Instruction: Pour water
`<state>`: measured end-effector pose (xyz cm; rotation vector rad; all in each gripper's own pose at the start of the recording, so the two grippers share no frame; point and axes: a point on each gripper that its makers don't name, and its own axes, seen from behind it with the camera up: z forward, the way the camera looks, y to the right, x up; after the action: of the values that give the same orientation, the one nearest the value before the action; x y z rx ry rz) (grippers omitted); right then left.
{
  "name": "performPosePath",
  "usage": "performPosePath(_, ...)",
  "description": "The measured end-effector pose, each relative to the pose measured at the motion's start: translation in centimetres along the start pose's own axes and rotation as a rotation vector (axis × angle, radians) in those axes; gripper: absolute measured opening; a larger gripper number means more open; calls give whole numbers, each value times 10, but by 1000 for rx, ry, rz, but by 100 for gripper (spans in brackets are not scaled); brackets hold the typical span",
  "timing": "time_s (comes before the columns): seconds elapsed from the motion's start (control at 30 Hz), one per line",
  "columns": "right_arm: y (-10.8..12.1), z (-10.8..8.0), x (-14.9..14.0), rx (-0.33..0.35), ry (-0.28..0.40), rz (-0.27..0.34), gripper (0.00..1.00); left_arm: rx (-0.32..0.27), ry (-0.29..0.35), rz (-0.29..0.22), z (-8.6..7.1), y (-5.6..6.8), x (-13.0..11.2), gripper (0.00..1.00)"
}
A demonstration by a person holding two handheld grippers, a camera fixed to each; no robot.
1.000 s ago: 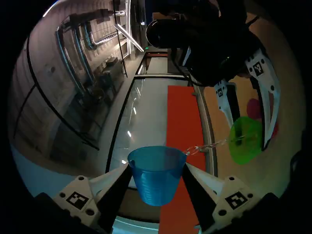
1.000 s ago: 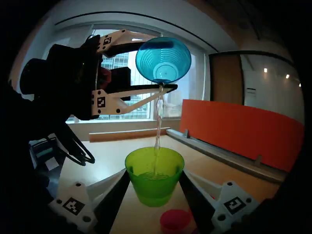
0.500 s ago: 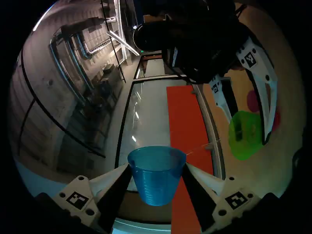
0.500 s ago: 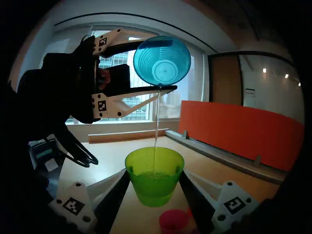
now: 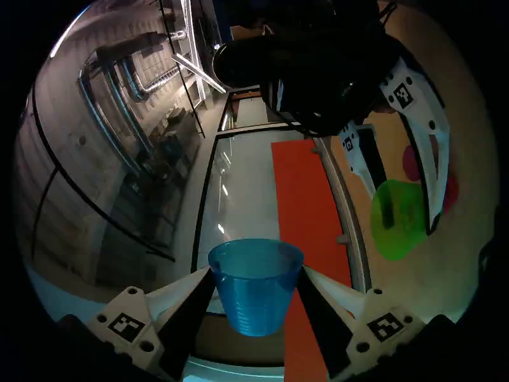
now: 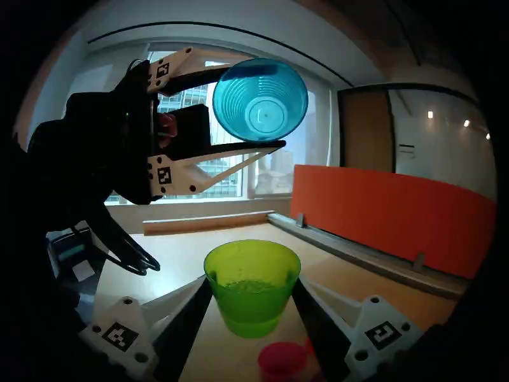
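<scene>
An orange partition [image 6: 394,213] stands to the right of a wooden table [image 6: 184,254]. Low centre, the right gripper [image 6: 252,283] clamps an upright green cup [image 6: 252,309] holding water. Upper centre, a blue cup [image 6: 259,99] lies tipped, mouth toward the camera. The left gripper view shows the left gripper [image 5: 256,274] clasping its sides. A pink cup [image 6: 282,363] is cut off at the bottom edge.

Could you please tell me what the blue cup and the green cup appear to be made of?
The blue cup looks like thin translucent plastic, fairly glossy: daylight glows through its wall and moulded rings show inside. The green cup seems the same kind of plastic: the water line shows through its side. Tinted glass is unlikely but cannot be excluded.
</scene>
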<state>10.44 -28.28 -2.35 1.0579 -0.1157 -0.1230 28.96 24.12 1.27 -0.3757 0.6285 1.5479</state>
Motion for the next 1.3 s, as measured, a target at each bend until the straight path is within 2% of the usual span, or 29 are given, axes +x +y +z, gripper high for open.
performPosePath(0.13,-1,0,1,1,1,-1,87,-7,-2,-27,1,1,-1,85)
performPosePath(0.23,-2,-1,1,1,3,-2,87,-19,-3,-76,2,6,-2,85)
performPosePath(0.37,-3,-2,2,0,7,-2,87,-46,-1,-176,2,15,-1,85)
performPosePath(0.57,-2,-4,2,-4,10,-2,87,-61,-14,-304,1,23,-3,85)
performPosePath(0.97,-1,-6,2,-12,16,2,87,-76,-28,-633,-2,30,-10,85)
performPosePath(1.3,0,-11,2,-18,22,2,87,-82,-50,-857,-2,34,-22,85)
